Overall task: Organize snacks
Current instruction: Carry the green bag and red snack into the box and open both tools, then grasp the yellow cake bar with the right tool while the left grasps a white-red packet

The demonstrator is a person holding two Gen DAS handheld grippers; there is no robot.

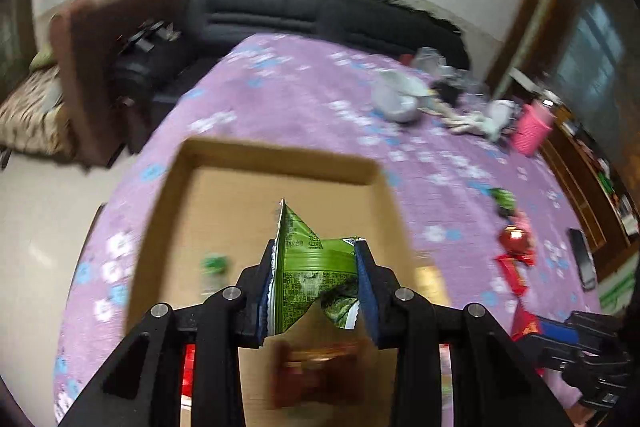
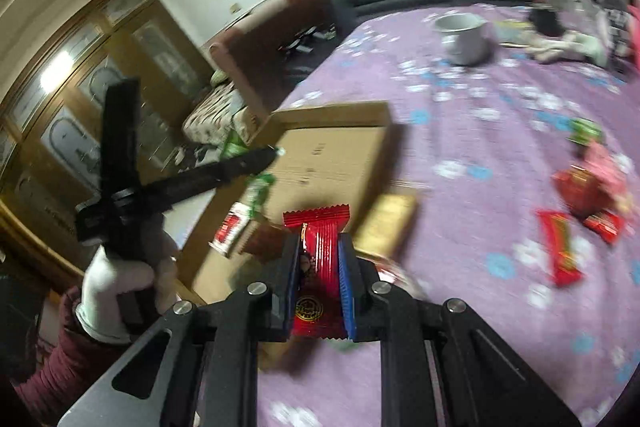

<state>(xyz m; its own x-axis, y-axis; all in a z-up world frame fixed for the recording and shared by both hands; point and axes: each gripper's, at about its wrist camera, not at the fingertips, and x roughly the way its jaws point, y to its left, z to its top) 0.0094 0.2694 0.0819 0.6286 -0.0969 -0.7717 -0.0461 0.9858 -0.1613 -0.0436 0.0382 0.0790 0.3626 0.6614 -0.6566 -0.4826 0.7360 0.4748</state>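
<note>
The green snack packet (image 1: pixel 310 269) sits pinched between the pads of the left gripper (image 1: pixel 316 291), crumpled, its long axis running away from the gripper and its pointed sealed end aimed forward and a little left, above the cardboard box (image 1: pixel 256 203) that lies just ahead and beneath. The red wrapped snack (image 2: pixel 319 259) is clamped in the nearly closed right gripper (image 2: pixel 320 291), long axis straight along the fingers, crimped end pointing forward toward the same box, which lies ahead and to its left. More red packets (image 2: pixel 560 247) lie scattered on the cloth to the right of that gripper. Everything rests on a purple flowered tablecloth (image 1: pixel 304 95); a white pot (image 2: pixel 464 39) stands far ahead, with a dark sofa (image 1: pixel 260 11) beyond the table's far edge
</note>
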